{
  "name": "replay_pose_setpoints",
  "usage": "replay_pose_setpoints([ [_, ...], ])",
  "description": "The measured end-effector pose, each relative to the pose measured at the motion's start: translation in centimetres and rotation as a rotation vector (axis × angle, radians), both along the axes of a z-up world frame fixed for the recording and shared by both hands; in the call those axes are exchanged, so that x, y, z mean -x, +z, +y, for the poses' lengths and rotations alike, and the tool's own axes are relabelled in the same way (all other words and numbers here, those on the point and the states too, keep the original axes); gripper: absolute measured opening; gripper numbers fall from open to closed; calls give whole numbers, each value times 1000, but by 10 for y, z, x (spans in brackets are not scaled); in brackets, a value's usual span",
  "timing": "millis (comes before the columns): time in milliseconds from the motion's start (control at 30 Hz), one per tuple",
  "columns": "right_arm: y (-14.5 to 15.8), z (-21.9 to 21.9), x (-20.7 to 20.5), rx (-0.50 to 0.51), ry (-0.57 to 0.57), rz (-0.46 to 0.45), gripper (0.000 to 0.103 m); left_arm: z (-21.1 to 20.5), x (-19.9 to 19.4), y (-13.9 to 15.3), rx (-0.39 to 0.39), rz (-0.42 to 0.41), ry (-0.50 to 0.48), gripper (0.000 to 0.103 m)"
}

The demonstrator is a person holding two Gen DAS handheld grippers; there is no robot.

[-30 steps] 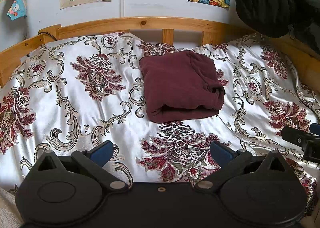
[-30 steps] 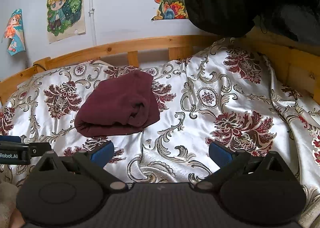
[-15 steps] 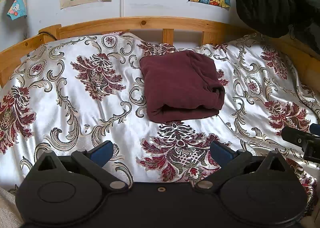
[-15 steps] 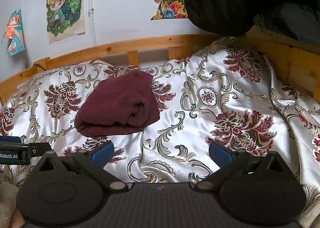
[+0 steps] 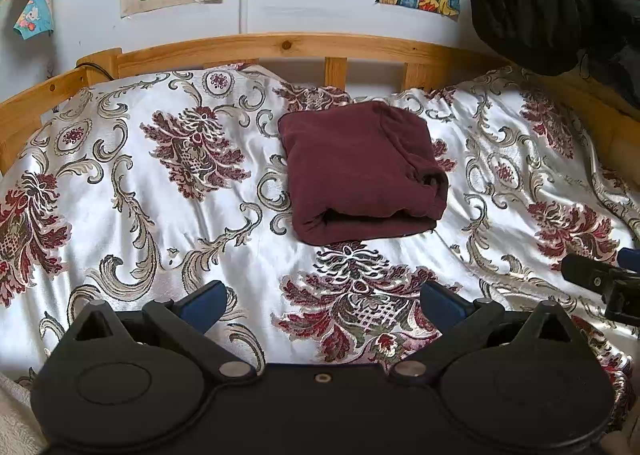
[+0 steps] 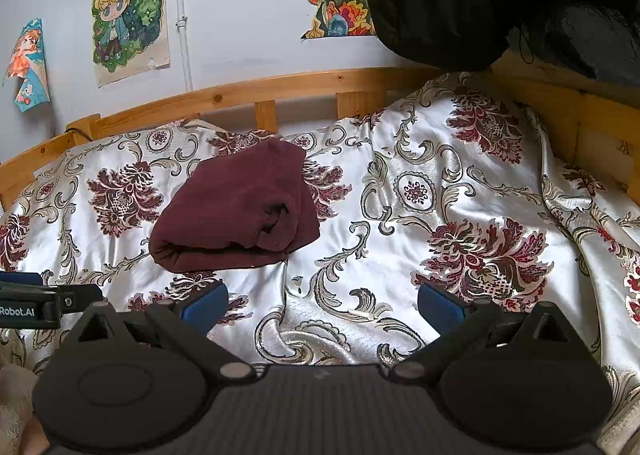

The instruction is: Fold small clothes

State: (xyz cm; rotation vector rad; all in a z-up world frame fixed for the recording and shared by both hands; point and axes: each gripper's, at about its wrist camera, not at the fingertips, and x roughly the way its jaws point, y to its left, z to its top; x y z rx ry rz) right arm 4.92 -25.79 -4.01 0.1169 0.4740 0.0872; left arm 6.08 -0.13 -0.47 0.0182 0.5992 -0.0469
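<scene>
The folded maroon garment (image 5: 360, 171) lies mid-bed on the floral bedspread (image 5: 140, 195), at twelve o'clock from the released left claw (image 5: 320, 301) and eleven o'clock from the released right claw (image 6: 320, 301), both well apart.

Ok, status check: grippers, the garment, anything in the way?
Left gripper open, empty. Right gripper open, empty. Folded maroon knit garment lies on the floral satin bedspread, ahead of both, untouched. Nothing between.
</scene>
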Motion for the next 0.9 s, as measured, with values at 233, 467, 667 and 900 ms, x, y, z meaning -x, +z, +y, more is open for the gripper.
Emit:
replay_pose_setpoints([
  [233, 0, 0, 0, 0, 0, 1, 103, -10, 2, 3, -96, -16, 90, 102],
  [467, -1, 0, 0, -1, 0, 2, 103, -7, 3, 5, -89, -24, 91, 102],
  [667, -2, 2, 1, -2, -3, 4, 103, -7, 4, 5, -85, -31, 93, 102],
  [900, -3, 4, 2, -4, -6, 7, 103, -5, 3, 5, -73, -23, 112, 102],
])
